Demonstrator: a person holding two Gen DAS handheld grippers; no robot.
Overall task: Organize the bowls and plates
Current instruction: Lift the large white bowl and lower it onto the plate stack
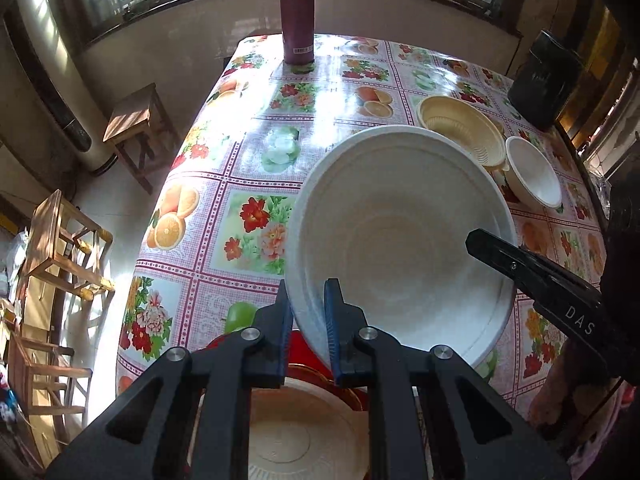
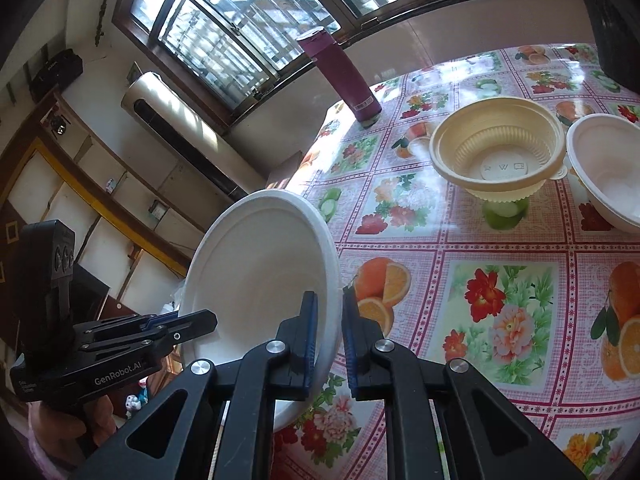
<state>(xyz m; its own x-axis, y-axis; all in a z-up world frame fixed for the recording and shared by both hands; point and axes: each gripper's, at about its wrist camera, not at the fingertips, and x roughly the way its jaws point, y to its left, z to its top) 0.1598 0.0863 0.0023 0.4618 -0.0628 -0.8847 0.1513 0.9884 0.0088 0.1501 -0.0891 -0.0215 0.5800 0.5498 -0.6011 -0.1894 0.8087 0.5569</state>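
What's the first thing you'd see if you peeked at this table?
A big white plate held up above the flowery tablecloth, pinched at its rim by the left hand-held gripper and the right hand-held gripper. Behind it sit a cream bowl and, at the far edge, a tall purple bottle.

White plate pinched at rim by both grippers' fingers, cream bowl beyond on floral tablecloth
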